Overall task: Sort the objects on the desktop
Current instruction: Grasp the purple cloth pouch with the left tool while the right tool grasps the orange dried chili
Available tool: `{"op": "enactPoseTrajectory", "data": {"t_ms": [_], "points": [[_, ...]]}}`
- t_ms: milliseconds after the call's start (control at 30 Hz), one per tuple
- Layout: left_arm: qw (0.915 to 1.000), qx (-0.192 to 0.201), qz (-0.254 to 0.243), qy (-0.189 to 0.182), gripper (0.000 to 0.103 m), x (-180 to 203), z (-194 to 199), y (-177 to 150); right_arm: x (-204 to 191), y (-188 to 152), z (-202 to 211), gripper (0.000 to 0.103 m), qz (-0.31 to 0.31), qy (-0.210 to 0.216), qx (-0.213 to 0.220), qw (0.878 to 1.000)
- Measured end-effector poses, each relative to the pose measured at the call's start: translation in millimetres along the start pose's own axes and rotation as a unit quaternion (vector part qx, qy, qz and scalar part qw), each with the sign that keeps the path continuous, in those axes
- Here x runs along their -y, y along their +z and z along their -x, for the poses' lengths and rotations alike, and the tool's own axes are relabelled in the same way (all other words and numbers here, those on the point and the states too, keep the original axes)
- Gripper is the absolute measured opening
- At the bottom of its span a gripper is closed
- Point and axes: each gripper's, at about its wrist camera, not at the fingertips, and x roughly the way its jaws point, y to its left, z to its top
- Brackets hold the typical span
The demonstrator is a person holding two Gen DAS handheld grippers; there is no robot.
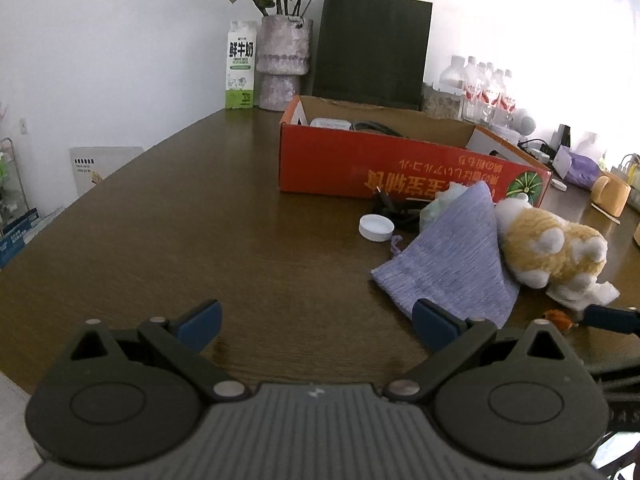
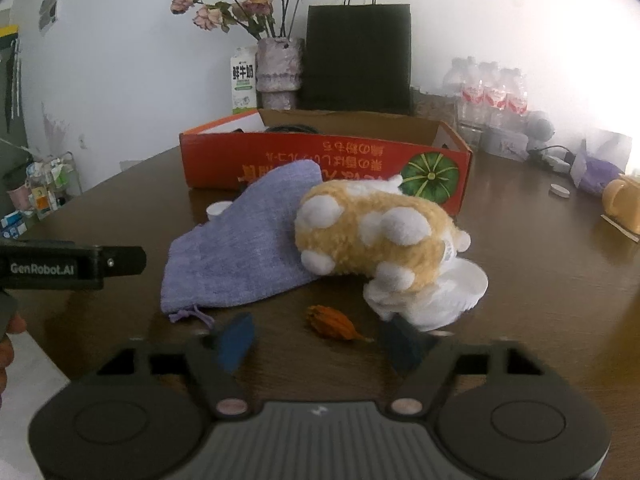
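Right wrist view: plush toy [image 2: 372, 236] on the brown table [image 2: 520, 280], orange-and-white, lying on its side just short of the red cardboard box [image 2: 320, 160], not in it. Leaning on a lilac drawstring pouch [image 2: 240, 256] at its 9 o'clock, sitting partly on crumpled white paper or a white lid [image 2: 452, 292] at its 5 o'clock; cannot tell which. Small dried orange thing [image 2: 332, 322] at the plush's 6 o'clock, directly ahead of the right gripper [image 2: 320, 344]. Right gripper released, jaws wide, nothing between the pads, straddling that orange bit without touching it.

Left wrist view: left gripper [image 1: 316, 324] also released and empty, over bare table, pouch corner just beside its right pad. White round cap [image 1: 376, 227] and a black tangle of cable [image 1: 396, 210] at the pouch's 11 o'clock, close to the box wall.

Progress, judged: early-to-mid. Box already holding a white item [image 1: 330, 123] and a dark cable [image 1: 376, 127]; plush, pouch, cap, black cable, orange bit and white paper all left outside.

Around: milk carton [image 1: 241, 66], vase of dried roses [image 1: 282, 64] and black paper bag [image 1: 370, 48] at 12 o'clock behind the box; water bottles [image 2: 492, 92] at 1 o'clock; yellow mug [image 2: 622, 204] at 3 o'clock.

In the way: plush overlapping pouch and paper, so likely dragging neighbours if lifted carelessly. Near box wall also needing clearance.
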Motion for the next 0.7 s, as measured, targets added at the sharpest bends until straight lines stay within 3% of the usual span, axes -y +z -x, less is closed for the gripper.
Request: {"op": "enactPoseTrajectory", "data": {"t_ms": [467, 667, 700], "points": [[1.0000, -0.006, 0.002, 0.003, 0.103, -0.3, -4.7, 1.2, 2.7, -0.8, -3.6, 0.103, -0.018, 0.003, 0.016, 1.000], [1.0000, -0.003, 0.001, 0.005, 0.103, -0.4, -2.6, 3.2, -2.3, 0.4, -1.3, 0.080, 0.003, 0.006, 0.020, 1.000], [1.0000, -0.001, 0.000, 0.004, 0.103, 0.1, -1.7, 3.5, -1.3, 1.0, -0.6, 0.071, 0.001, 0.007, 0.021, 1.000]]}}
